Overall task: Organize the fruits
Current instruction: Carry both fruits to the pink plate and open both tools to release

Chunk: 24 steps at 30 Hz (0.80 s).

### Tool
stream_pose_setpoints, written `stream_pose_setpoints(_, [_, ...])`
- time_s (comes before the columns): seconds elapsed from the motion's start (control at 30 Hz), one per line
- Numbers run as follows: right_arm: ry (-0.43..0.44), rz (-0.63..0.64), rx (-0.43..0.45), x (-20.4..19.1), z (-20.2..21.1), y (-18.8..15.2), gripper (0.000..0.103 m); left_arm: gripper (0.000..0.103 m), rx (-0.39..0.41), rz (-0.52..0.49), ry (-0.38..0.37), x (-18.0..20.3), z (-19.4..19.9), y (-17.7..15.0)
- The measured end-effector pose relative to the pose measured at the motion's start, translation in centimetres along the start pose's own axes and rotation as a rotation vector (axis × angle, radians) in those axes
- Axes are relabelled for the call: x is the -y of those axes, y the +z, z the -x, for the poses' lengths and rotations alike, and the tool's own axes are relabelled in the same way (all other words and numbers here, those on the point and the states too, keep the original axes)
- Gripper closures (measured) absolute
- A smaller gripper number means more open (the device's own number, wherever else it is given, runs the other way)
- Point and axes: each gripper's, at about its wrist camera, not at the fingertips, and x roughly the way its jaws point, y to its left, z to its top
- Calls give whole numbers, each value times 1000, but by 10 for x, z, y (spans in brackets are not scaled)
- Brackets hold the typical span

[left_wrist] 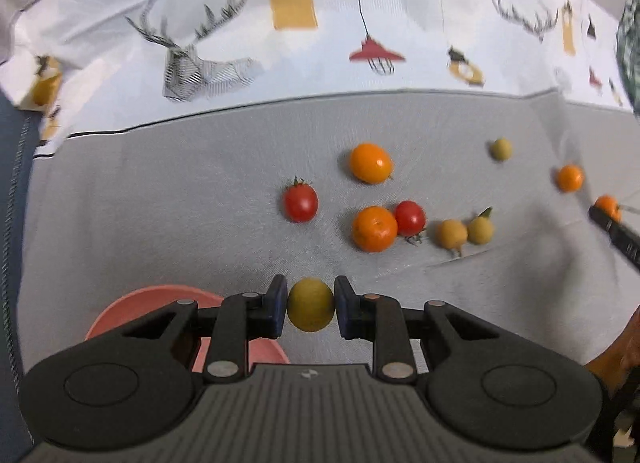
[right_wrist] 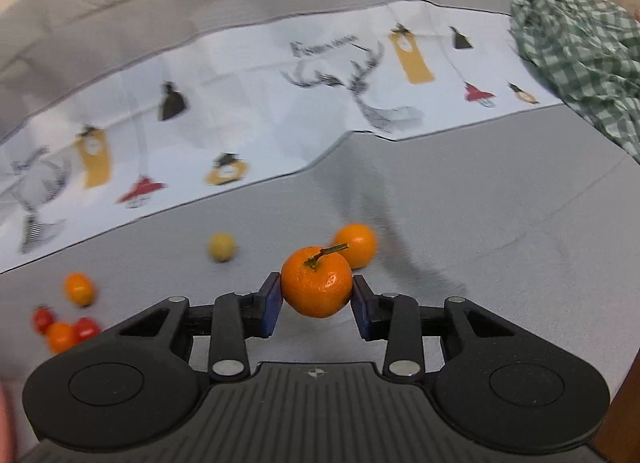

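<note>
2 fruits clamped: olive-yellow fruit, mandarin between fingers.

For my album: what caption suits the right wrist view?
Right gripper clamps a stemmed mandarin above the grey cloth.

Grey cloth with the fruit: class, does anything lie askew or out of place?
Yes. The printed cloth is rumpled, its edge stepping crookedly over the grey cloth, and a checked cloth lies crumpled at the far right.
</note>
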Motion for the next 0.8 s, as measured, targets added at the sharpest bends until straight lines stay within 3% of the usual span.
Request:
stream_pose_setpoints(0.3, [167, 122, -4, -51, 77, -27, 65, 75, 98, 128, 9, -13, 83, -66])
stream_pose_setpoints(0.53, [232, 162, -24, -78, 114, -43, 65, 75, 144, 172, 2, -24, 121, -93])
stream_pose_setpoints(0.67, [300, 210, -7, -96, 143, -47, 65, 75, 209, 200, 13, -32, 150, -112])
stream_pose_setpoints(0.8, [375, 259, -15, -124, 162, -55, 65, 75, 222, 240, 38, -47, 165, -134])
